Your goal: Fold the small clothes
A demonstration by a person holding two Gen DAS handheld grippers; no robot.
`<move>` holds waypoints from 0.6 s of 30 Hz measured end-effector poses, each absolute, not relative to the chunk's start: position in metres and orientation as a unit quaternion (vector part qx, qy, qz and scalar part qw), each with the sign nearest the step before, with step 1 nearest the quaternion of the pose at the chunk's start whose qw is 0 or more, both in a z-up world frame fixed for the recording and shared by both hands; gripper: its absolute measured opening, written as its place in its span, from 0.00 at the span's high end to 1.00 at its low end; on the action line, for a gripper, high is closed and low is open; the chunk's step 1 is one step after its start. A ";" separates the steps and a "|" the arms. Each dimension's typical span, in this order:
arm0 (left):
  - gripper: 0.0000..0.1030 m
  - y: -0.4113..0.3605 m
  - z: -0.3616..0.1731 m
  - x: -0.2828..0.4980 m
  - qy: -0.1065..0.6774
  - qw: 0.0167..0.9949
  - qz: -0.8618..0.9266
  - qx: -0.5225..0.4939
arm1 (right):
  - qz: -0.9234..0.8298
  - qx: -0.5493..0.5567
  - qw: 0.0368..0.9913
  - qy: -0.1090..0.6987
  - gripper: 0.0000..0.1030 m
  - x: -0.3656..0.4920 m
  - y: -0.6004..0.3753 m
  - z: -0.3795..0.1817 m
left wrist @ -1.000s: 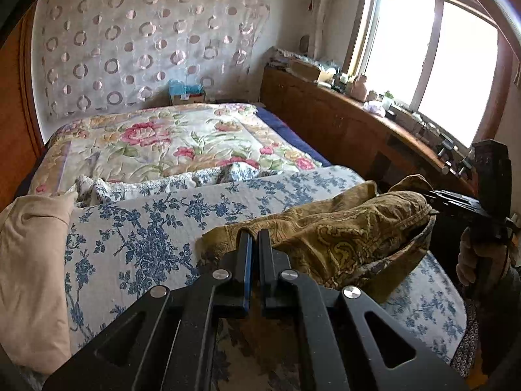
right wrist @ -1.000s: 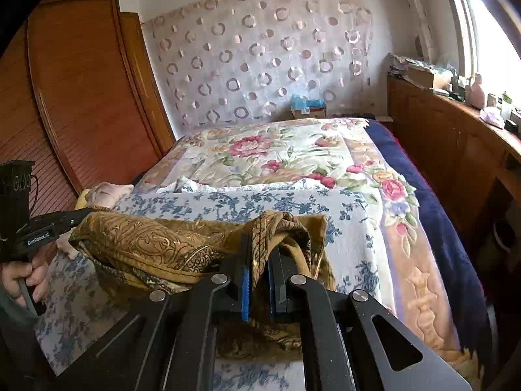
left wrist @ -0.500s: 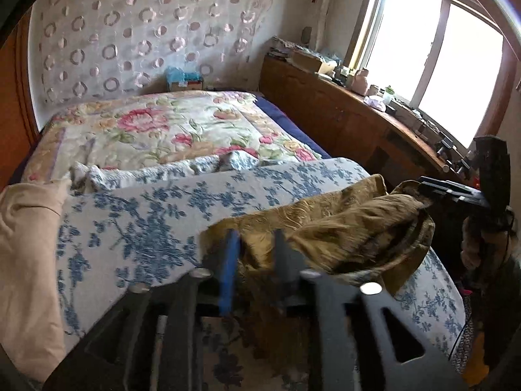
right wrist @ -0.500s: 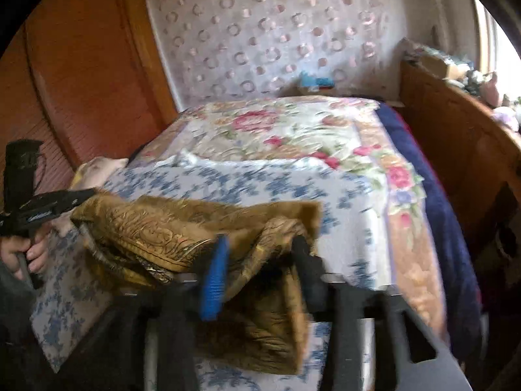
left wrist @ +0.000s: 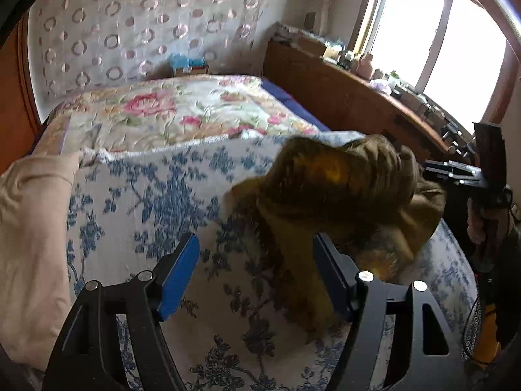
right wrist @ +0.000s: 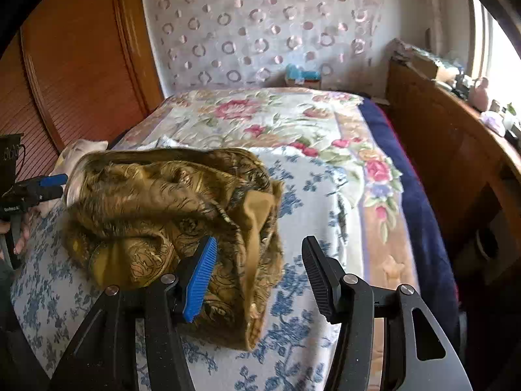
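A crumpled golden-brown paisley garment (left wrist: pixel 329 189) lies in a loose heap on the blue-flowered bed cover (left wrist: pixel 146 202); it is blurred in the left wrist view. My left gripper (left wrist: pixel 255 255) is opening wide. A dark fold of the garment trails between its jaws near the black finger, and no pad presses on it. My right gripper (right wrist: pixel 259 254) stands open, with the garment (right wrist: pixel 156 202) lying beyond its blue pad (right wrist: pixel 200 277) and an edge reaching into the gap, unheld. Each gripper shows in the other's view: right gripper (left wrist: pixel 428 171), left gripper (right wrist: pixel 62 185).
A beige cloth (left wrist: pixel 29 228) lies at the cover's left edge. A rose-patterned quilt (left wrist: pixel 182 110) spreads beyond. A long wooden cabinet (right wrist: pixel 449 150) with clutter under the window lines the right side, and a wooden wardrobe (right wrist: pixel 75 65) the left. A blue tissue box (right wrist: pixel 301 75) sits at the headboard.
Both grippers were shut on the garment a second ago; both have opened and let it go. The garment has dropped into a heap on the cover, and the left gripper has sunk a little.
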State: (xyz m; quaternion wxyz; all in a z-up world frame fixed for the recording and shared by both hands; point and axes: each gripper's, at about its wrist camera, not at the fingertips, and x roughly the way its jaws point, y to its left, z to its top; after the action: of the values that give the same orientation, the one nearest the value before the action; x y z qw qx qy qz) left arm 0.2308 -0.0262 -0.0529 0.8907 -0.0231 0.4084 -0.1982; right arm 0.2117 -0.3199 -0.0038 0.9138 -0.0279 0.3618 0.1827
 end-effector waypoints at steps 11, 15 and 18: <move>0.29 -0.055 -0.053 0.258 0.416 0.884 -0.212 0.003 | 0.232 -0.081 0.899 0.363 0.98 0.247 -0.290 0.006; 0.29 -0.060 -0.053 0.264 0.412 0.886 -0.213 0.008 | 0.187 -0.043 0.924 0.332 0.99 0.246 -0.309 0.014; 0.29 -0.061 -0.055 0.268 0.413 0.886 -0.211 0.011 | 0.132 -0.012 0.934 0.331 0.99 0.245 -0.325 0.014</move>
State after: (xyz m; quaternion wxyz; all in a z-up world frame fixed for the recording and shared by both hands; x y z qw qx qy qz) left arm 0.2677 -0.0614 -0.0550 0.8859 0.0109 0.4130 -0.2109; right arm 0.2454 -0.3249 0.0136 0.9344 -0.0123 0.3305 0.1321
